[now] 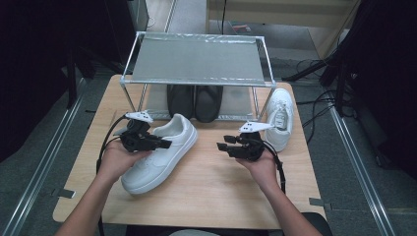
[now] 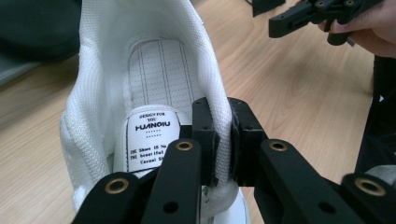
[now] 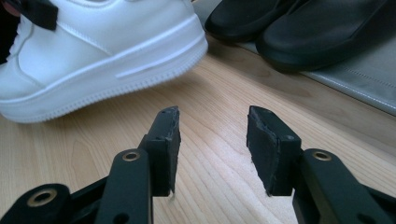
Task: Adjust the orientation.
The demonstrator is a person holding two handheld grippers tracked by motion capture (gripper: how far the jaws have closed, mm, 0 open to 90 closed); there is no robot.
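Grey floor (image 1: 44, 162) (dim); wooden table (image 1: 216, 191)

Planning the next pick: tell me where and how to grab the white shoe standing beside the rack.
Grip the white shoe by the padded wall of its opening, one jaw inside, one outside, coming from above with the open right gripper. It stands upright, opening up, and the left gripper holds its mate just so.

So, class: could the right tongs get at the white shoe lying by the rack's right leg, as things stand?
Probably yes. The right tongs are open and hold nothing, and the second white shoe lies just beyond that hand on bare table, beside the rack, with nothing between.
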